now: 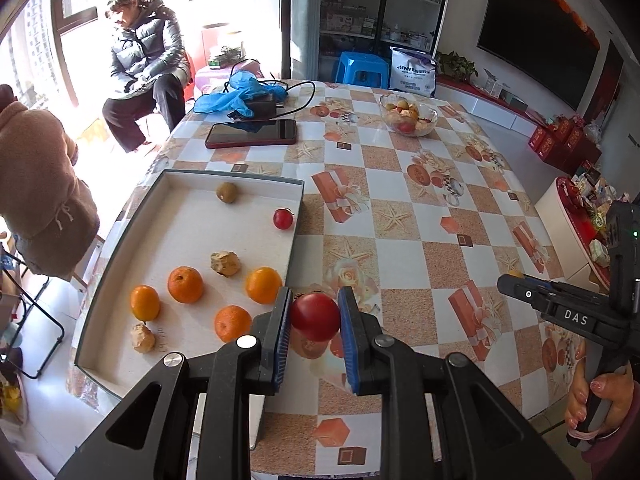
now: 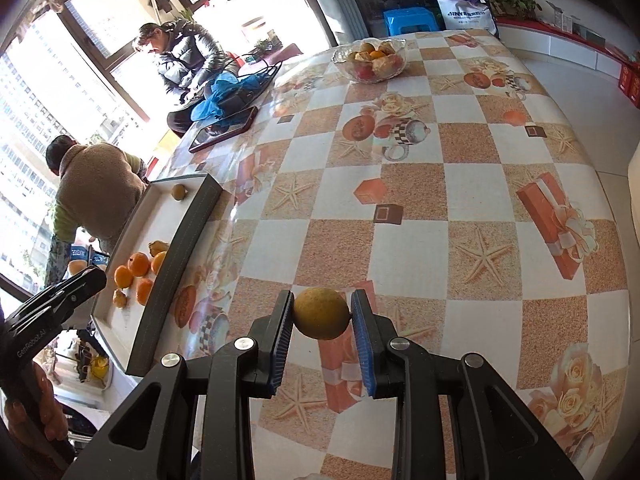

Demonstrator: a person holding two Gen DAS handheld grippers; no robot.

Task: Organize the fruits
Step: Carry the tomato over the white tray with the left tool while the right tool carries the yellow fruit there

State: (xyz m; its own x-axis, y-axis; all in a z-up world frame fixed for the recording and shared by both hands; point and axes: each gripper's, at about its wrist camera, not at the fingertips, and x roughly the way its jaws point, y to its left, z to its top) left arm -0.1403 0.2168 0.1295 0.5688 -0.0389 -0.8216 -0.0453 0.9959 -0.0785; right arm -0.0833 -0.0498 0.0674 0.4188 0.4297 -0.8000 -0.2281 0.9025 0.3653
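Both claws are loaded and up off the tabletop (image 2: 460, 184). The left claw (image 1: 314, 320) is clamped on a small red fruit (image 1: 315, 316), pads pressing its sides, just beside the near right corner of the white tray (image 1: 120, 280). The right claw (image 2: 322, 314) is clamped on a round yellow-brown fruit (image 2: 321, 313), held over the patterned cloth, well apart from the tray (image 2: 176, 264).

Here's the worry: both fruits are round and smooth, pinched only across the middle, so a quick swing or a tilt could let either one squirt out and roll across the tabletop. The red one looks soft, so a hard squeeze may bruise it.

The tray is already busy, with oranges (image 1: 185, 284), a second red fruit (image 1: 283, 219) and knobbly brown pieces (image 1: 226, 263); dropping from height could knock them together. Its dark rim could catch a low approach. The glass bowl (image 1: 409, 114) sits far off, probably the source, though that's hard to judge from here.
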